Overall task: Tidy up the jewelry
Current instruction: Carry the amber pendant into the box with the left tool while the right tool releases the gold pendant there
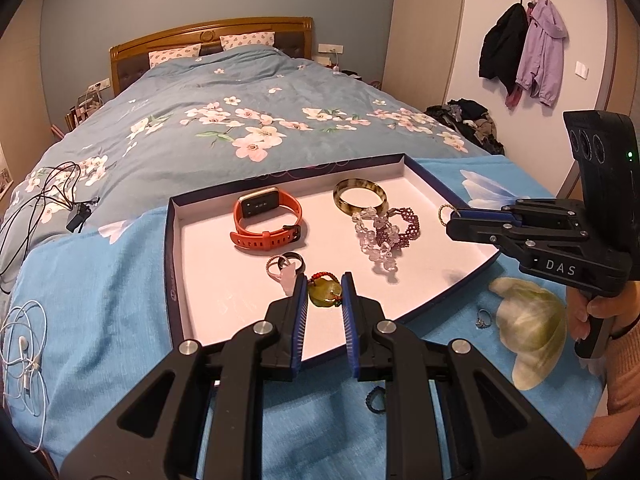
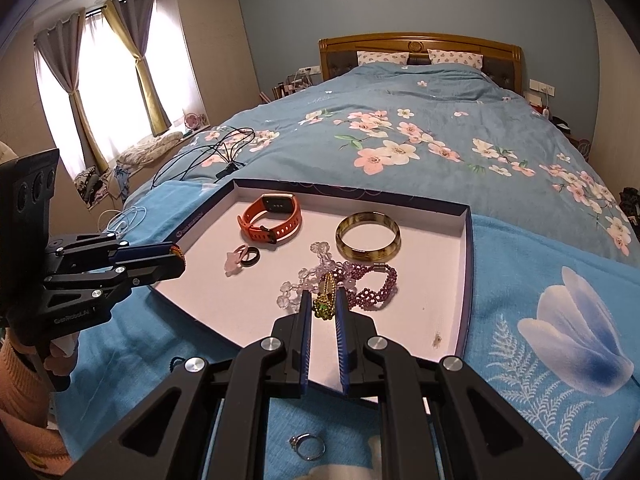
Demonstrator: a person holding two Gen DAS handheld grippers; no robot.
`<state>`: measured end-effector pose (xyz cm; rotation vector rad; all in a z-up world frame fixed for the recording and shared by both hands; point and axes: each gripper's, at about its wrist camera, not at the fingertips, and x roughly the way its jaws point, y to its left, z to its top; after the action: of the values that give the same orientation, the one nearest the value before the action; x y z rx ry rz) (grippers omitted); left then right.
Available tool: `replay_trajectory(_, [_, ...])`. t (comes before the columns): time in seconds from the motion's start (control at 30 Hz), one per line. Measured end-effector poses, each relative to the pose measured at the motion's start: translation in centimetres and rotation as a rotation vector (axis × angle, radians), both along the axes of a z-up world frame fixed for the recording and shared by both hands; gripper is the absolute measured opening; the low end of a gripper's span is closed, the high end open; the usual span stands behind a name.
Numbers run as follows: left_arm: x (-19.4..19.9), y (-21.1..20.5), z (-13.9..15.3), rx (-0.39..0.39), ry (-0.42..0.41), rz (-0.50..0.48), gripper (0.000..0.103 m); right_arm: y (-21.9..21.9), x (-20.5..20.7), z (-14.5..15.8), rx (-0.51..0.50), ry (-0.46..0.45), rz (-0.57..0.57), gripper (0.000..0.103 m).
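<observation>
Green pendant (image 1: 325,294), with its red beads, sits between the pads of the left gripper (image 1: 325,300), whose jaws are drawn in narrow and press on it from both sides. It hangs over the near part of the tray (image 1: 176,280), just on the near side of the two rings (image 1: 286,265) lying on the tray floor. The orange watch (image 1: 266,220), the bangle (image 1: 360,197) and the bead bracelets (image 1: 386,234) lie farther in, from left to right. The right gripper (image 1: 460,216) reaches in from the tray's right edge, jaws almost closed on a small beaded loop (image 1: 445,214) that sticks out past the tips. Judgement: each hand already has its piece above the tray, so the coming release turns on bare floor. It lies to the near left of the left jaws and below the right jaws. A silver ring (image 1: 483,318) lies outside on the blue blanket (image 1: 100,320), nearer the right hand.
</observation>
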<state>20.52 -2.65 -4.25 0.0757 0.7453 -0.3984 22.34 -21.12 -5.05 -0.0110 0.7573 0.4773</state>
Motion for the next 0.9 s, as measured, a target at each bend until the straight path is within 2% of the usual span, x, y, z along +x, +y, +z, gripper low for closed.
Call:
replay_trajectory(0.33, [1.4, -0.5, -1.0, 0.027, 0.019, 0.011, 0.017, 0.5, 1.2, -0.6, -0.015, 0.018, -0.001, 0.01])
replay_trajectory(0.9, [4.0, -0.3, -2.7, 0.028, 0.073, 0.04, 0.017, 1.1, 3.1, -2.0, -0.037, 0.063, -0.011, 0.01])
